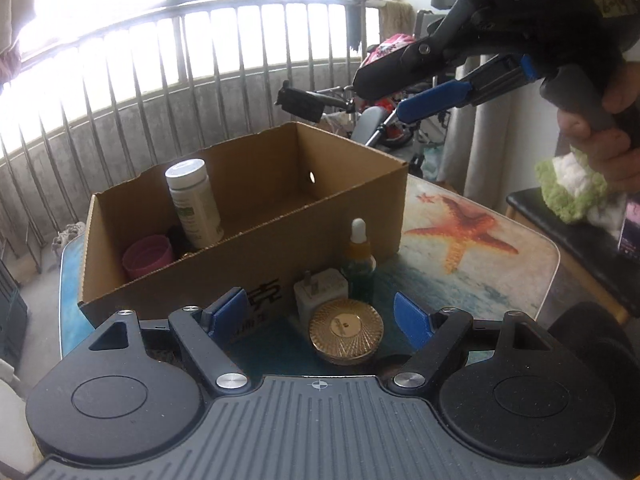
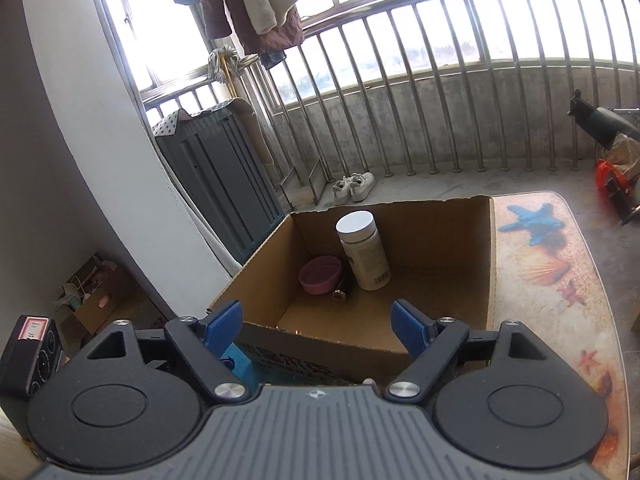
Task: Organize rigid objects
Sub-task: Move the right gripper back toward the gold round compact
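The cardboard box (image 1: 256, 216) stands on the sea-print table (image 1: 480, 280) and already holds part of the load: a white bottle (image 1: 194, 204) upright near its far left corner, a pink cup (image 1: 146, 258) beside it, and a small dark item between them that I cannot identify. By my estimate the job is partly done. Left outside, just in front of the box's near wall, are a green dropper bottle (image 1: 360, 264), a white plug adapter (image 1: 320, 292) and a gold round compact (image 1: 346, 330), close together. The left gripper (image 1: 320, 316) hangs spread wide and empty over the compact; the right gripper (image 2: 316, 320) is also spread and empty above the box's near edge. The tight cluster may crowd a clean grasp.
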Motion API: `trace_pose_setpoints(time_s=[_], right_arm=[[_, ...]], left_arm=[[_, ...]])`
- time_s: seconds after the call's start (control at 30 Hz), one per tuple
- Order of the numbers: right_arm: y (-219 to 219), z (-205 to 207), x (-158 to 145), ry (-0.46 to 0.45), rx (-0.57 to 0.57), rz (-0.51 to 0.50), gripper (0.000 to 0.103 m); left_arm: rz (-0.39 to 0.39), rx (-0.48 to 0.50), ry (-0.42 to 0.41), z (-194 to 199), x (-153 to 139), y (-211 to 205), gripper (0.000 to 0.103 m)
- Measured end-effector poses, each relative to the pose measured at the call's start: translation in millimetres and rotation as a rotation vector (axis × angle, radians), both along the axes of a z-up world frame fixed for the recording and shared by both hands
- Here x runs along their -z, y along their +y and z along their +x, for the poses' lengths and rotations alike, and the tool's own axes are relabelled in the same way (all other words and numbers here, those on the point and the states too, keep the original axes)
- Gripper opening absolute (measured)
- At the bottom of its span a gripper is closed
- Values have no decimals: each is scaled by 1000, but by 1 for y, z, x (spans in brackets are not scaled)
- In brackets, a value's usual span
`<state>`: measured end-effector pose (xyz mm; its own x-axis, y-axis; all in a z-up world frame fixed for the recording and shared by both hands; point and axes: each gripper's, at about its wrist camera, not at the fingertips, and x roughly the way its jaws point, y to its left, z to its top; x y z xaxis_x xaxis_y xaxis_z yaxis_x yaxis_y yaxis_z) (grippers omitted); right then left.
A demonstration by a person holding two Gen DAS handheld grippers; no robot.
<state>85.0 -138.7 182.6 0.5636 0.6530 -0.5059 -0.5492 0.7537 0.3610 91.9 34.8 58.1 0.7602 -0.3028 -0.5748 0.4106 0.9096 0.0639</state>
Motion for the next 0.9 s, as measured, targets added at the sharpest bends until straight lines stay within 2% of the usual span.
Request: trace_pose_setpoints(time_s=[0.1, 0.17, 0.27, 0.33, 0.43, 0.5, 0.57, 0.7, 0.8, 0.9], right_arm=[[-20, -19, 9, -23, 43, 15, 84], [-29, -29, 21, -42, 67, -21, 84], [-36, -36, 42, -22, 80, -36, 84], [-43, -42, 57, 7, 88, -7, 84], [-47, -45, 81, 55, 95, 27, 84], [-45, -45, 97, 96, 96, 35, 83], [-42, -44, 111, 138, 89, 42, 80], [-37, -49, 127, 167, 74, 46, 80], [-31, -51, 129, 165, 51, 47, 80], [-21, -51, 128, 160, 23, 35, 80]], left_arm=[[-9, 5, 17, -5, 28, -9, 81], [-23, 0, 33, -8, 42, -14, 81], [-35, -28, 50, -7, 55, -15, 80], [-86, -57, 70, -5, 60, -12, 80], [-182, -94, 122, 2, 68, -6, 72], [-217, -120, 115, 2, 72, -3, 67], [-210, -126, 96, 1, 73, -4, 57], [-206, -107, 85, -2, 74, -1, 55], [-167, -87, 63, -5, 74, -3, 54], [-165, -77, 60, -9, 74, -2, 54]])
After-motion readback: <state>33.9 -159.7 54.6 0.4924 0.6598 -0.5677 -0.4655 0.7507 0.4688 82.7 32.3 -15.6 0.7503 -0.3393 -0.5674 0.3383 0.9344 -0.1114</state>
